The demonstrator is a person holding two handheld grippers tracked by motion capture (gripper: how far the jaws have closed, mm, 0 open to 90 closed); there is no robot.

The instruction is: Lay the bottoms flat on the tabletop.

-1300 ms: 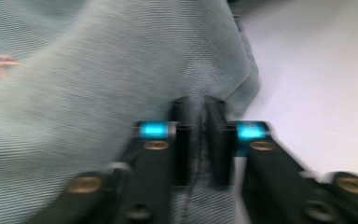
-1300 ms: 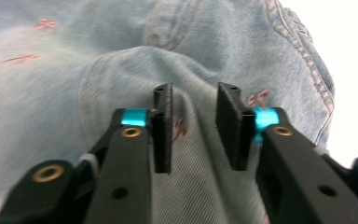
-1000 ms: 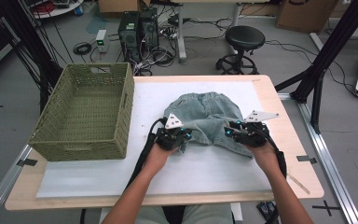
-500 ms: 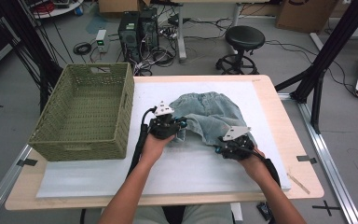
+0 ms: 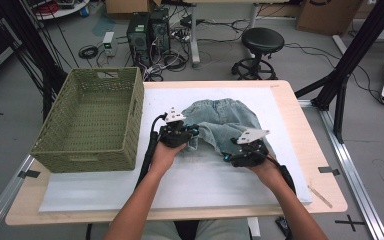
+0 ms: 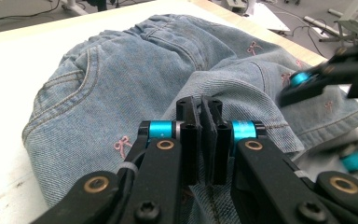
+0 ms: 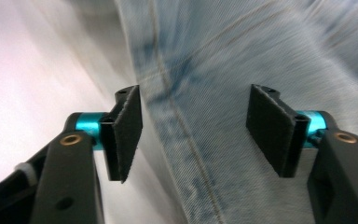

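A pair of small light-blue jeans (image 5: 225,117) lies bunched on the white mat, waistband at the far side. My left gripper (image 5: 195,136) is at the left edge of the jeans. In the left gripper view it (image 6: 199,105) is shut, with a fold of the jeans (image 6: 121,84) pinched between its pads. My right gripper (image 5: 227,154) is at the near right edge. In the right gripper view its jaws (image 7: 195,95) have just been opening. They stand wide apart over a seam of the jeans (image 7: 223,70), and the pads do not press the cloth.
A green woven basket (image 5: 87,150) with nothing in it stands at the left of the table. The white mat (image 5: 205,185) covers most of the wooden tabletop. A black stool (image 5: 261,40) and computer cases (image 5: 147,30) stand on the floor beyond the far edge.
My right gripper has moved toward me and to the left along the near edge of the jeans. The left gripper has shifted slightly away from me. The near part of the jeans is bunched differently.
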